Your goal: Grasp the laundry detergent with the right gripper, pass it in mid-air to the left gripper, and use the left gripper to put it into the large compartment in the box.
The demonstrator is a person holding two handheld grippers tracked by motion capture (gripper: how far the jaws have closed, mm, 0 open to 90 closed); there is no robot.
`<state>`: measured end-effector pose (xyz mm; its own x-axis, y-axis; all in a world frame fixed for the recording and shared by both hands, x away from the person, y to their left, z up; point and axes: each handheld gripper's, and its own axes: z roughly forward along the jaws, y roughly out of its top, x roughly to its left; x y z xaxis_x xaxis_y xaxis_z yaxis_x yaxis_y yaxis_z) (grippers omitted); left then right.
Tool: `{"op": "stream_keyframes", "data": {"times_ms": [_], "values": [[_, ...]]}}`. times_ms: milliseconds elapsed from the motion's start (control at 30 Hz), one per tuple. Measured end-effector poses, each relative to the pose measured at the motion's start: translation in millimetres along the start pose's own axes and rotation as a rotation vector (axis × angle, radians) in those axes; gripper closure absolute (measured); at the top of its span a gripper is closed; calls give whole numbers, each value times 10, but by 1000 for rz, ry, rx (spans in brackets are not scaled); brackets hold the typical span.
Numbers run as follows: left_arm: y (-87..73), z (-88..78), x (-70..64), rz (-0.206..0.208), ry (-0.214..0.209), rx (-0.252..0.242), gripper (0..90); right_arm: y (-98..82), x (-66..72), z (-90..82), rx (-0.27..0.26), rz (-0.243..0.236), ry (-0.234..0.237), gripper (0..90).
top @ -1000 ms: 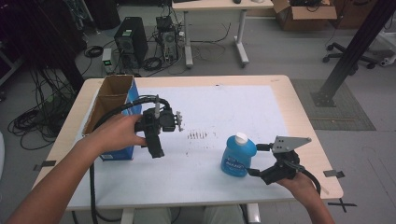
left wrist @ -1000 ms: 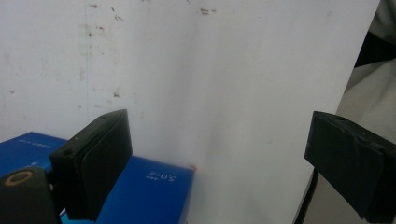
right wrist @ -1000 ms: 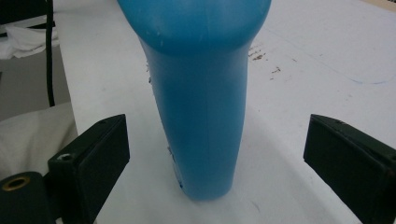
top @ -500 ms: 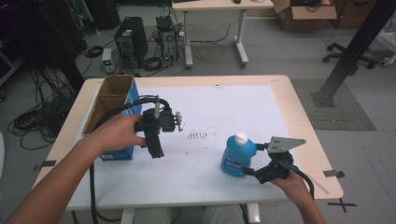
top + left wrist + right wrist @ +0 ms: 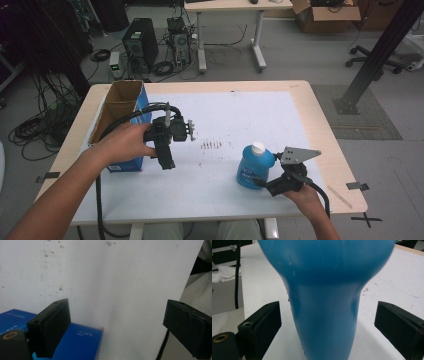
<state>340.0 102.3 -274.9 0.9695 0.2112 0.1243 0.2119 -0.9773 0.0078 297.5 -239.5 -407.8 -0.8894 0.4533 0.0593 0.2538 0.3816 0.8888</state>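
A blue plastic bottle (image 5: 254, 167) with a white cap stands upright on the white sheet at the front right. My right gripper (image 5: 266, 181) sits low behind it, open, with a jaw on either side. In the right gripper view the bottle (image 5: 324, 302) stands between the wide-apart jaws of the right gripper (image 5: 329, 308), with a gap on both sides. My left gripper (image 5: 166, 161) hovers at the left beside an open blue cardboard box (image 5: 120, 120). In its own view the left gripper (image 5: 117, 308) is open and holds nothing, above the white sheet, with the box (image 5: 80, 342) at lower left.
A patch of dark marks (image 5: 212, 145) lies mid-sheet between the two grippers. Tape strips (image 5: 357, 186) sit near the table's right front corner. The table's front edge (image 5: 175, 297) runs close to the left gripper. Computer towers and cables cover the floor beyond.
My right gripper has slid left and closed in on the bottle, so its open jaws now straddle it. The left gripper and the box have stayed put.
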Motion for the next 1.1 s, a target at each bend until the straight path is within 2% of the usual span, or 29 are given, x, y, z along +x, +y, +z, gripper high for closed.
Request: {"op": "stream_keyframes", "data": {"times_ms": [433,900,1100], "values": [[0,-1,-1,0,-1,2,77,-28,16,103,-31,7,1,83],[-5,2,5,0,-1,4,78,-31,20,120,-43,0,6,147],[-12,3,7,-2,1,2,78,-39,24,121,-45,-10,8,203]]}}
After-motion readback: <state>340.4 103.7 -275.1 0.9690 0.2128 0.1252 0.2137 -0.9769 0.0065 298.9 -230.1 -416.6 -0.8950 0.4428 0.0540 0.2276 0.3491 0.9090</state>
